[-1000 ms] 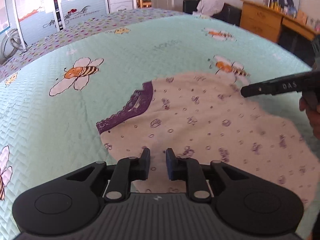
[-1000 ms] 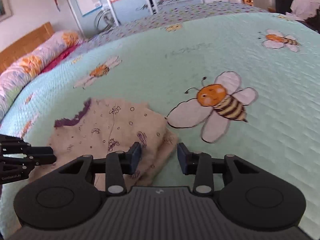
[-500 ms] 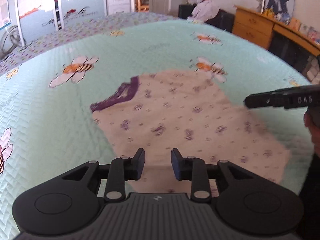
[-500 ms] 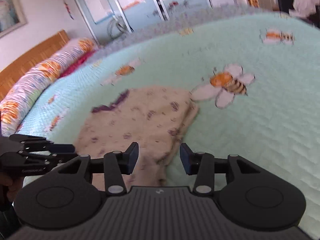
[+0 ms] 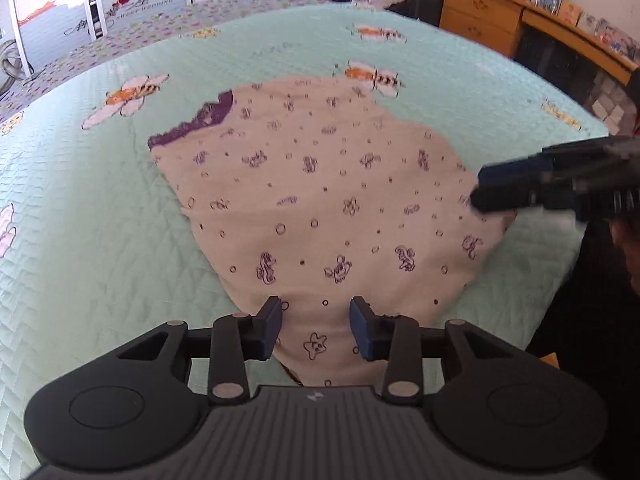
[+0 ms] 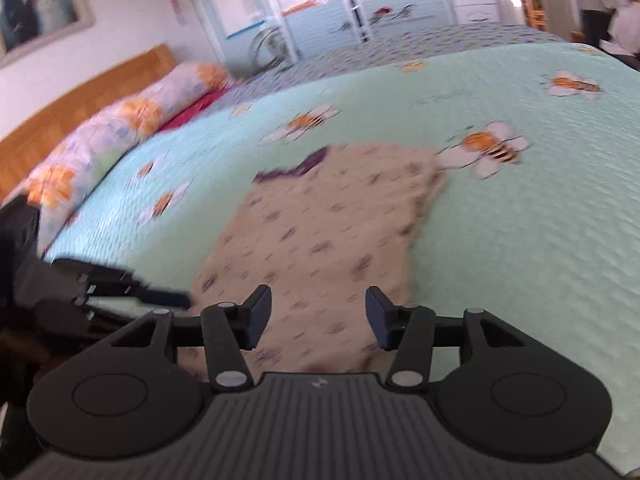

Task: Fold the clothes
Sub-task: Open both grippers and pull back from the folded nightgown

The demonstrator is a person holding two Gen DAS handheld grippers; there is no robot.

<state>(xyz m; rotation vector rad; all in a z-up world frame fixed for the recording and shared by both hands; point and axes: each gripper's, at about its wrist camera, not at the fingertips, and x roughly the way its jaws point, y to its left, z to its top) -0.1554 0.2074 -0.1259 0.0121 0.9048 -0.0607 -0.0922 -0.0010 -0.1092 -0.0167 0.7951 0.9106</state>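
The garment (image 5: 320, 208), a cream piece printed with small purple figures and trimmed with purple lace (image 5: 192, 124) at one end, lies flat on the mint-green quilt (image 5: 80, 240) of the bed, near its front edge. Its long axis runs from the lace end, which points away toward the far left of the bed, down to the end nearest the front edge. The cloth is widest across the middle and narrows toward the near end. In the right wrist view the right side of the garment shows a doubled edge, as of a layer folded over; that view is blurred, so no more can be told.

The left gripper (image 5: 316, 326) hangs over the near end of the garment. Its jaws have just been opening and now stand partly apart, with cloth seen in the gap below them; the pads do not press on it and nothing is held. The right gripper (image 6: 318, 316) is over the right near part of the garment, its jaws also just opened further, a little wider than the left pair, and empty. In the left wrist view its dark fingers (image 5: 508, 192) reach in from the right, with their tip at the garment's right edge; whether they touch it cannot be told.

Printed bees (image 5: 372, 76) dot the quilt, one just beyond the garment's far right corner. A floral bolster (image 6: 120, 128) lies along the wooden headboard (image 6: 80, 96) on the bed's left edge. A wooden dresser (image 5: 480, 20) stands beyond the bed's far right corner.
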